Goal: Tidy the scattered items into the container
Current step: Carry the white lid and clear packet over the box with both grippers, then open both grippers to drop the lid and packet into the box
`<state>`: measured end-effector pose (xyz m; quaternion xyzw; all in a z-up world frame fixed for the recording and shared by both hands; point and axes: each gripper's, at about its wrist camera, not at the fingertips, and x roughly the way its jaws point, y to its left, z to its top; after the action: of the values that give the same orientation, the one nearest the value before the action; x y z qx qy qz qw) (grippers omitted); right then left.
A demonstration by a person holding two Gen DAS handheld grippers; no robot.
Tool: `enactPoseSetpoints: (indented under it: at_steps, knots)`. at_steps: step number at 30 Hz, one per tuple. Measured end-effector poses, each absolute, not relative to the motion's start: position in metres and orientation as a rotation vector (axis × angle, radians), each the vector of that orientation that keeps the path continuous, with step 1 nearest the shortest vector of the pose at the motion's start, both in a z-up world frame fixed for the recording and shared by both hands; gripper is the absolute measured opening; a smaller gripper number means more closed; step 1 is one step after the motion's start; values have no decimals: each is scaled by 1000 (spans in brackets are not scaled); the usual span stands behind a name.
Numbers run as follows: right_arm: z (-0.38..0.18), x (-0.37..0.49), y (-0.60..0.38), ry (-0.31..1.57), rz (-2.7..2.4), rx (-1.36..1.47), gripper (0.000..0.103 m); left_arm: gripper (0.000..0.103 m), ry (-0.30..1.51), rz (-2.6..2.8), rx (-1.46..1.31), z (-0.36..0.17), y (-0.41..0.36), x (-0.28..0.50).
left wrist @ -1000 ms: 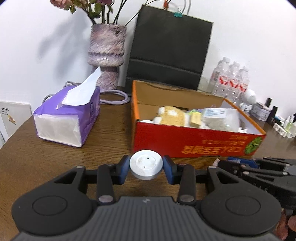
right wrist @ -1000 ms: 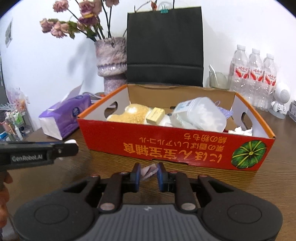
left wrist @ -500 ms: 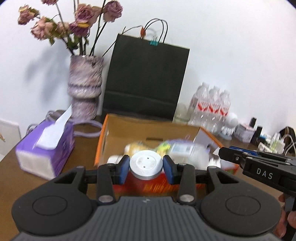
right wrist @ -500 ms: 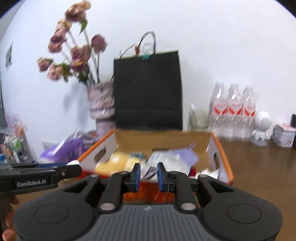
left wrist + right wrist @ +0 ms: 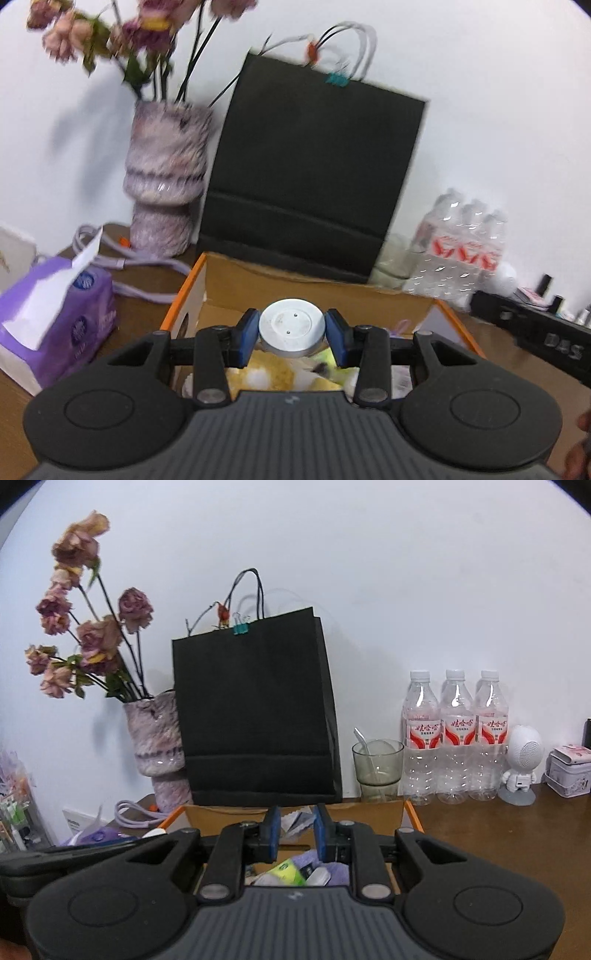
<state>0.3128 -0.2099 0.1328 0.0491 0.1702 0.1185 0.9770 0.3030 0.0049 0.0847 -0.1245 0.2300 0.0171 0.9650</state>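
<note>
**Both grippers loaded above the box**

Nearest to us, the left gripper points a little downward, its blue pads clamped on a round white disc that faces up between them. Our right gripper is tilted down more gently; its jaws stand narrowly apart with a crumpled scrap of wrapper pinched between them. From the left wrist view the right gripper's black body shows at the far right, level with ours, so the two hands hang side by side.

Just beneath and beyond both sets of fingers lies the cardboard box, orange-rimmed, already holding a yellow plush toy and a purple cloth.

To the left of the box sits a purple tissue pack. Farther back, against the wall, stand a vase of dried flowers, a black paper bag, a glass and three water bottles.
</note>
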Motion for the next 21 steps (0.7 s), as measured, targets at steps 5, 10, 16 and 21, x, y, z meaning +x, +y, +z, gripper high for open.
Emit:
enactPoseSetpoints:
  at_steps: [5,10,16,21]
  knots:
    - [122,328,-214,382,232,112,18,40,514,38,-230,69,2,316]
    - [112,333,-211,415,234,105,18,40,510,33,-200,68,-4,313]
    - [110,336,-207,450,240,87,21,68,490,95,-175,72,-6,310]
    - [109,340,-210,503,245,119,103,103,479,154,-78,78,-10,306]
